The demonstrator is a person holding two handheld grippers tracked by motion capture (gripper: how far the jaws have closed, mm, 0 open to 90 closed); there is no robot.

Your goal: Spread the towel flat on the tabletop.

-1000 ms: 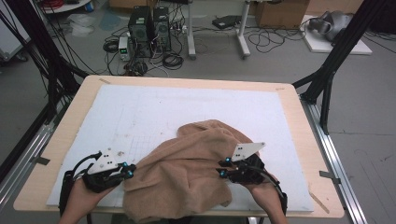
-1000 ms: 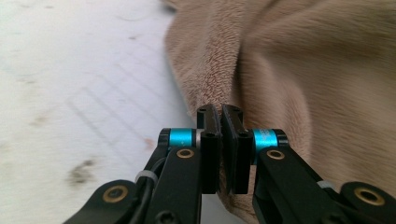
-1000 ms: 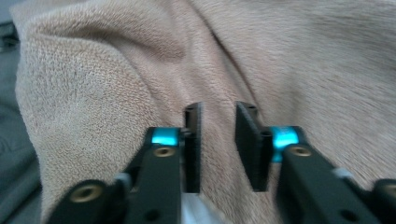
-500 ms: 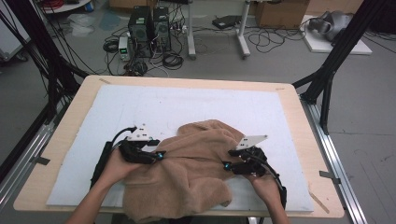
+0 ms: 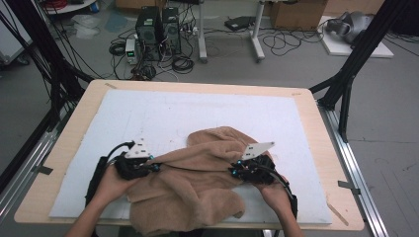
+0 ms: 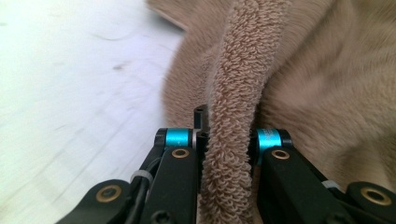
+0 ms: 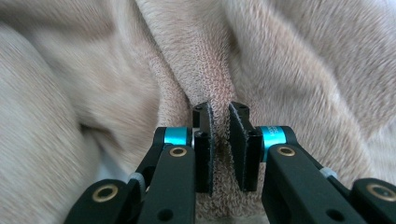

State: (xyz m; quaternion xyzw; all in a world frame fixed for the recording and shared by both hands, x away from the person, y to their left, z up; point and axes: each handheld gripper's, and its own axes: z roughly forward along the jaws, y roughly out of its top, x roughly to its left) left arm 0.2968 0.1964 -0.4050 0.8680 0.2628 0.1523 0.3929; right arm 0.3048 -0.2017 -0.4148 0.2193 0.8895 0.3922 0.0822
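A tan terry towel [image 5: 197, 187] lies crumpled on the near half of the white mat [image 5: 197, 108]. My left gripper [image 5: 155, 167] is at the towel's left edge. Its jaws have just been closing and are shut on a thick rolled fold of the towel [image 6: 233, 70], with the pads [image 6: 201, 135] pressed into the pile. My right gripper [image 5: 232, 172] is at the towel's right side. Its jaws have also just been closing, and its pads [image 7: 204, 140] pinch a thin ridge of the towel [image 7: 205, 60]. A hand holds each gripper from the table's near edge.
The mat covers most of a wooden table [image 5: 64, 148] with a metal frame rail [image 5: 353, 163] on the right. The towel's near hem hangs over the front edge [image 5: 163, 224]. Computers and cables [image 5: 158, 29] sit on the floor behind the table.
The left gripper moved right from the bare mat onto the towel's left edge and closed on a fold. The right gripper stayed at the right side and closed on the towel.
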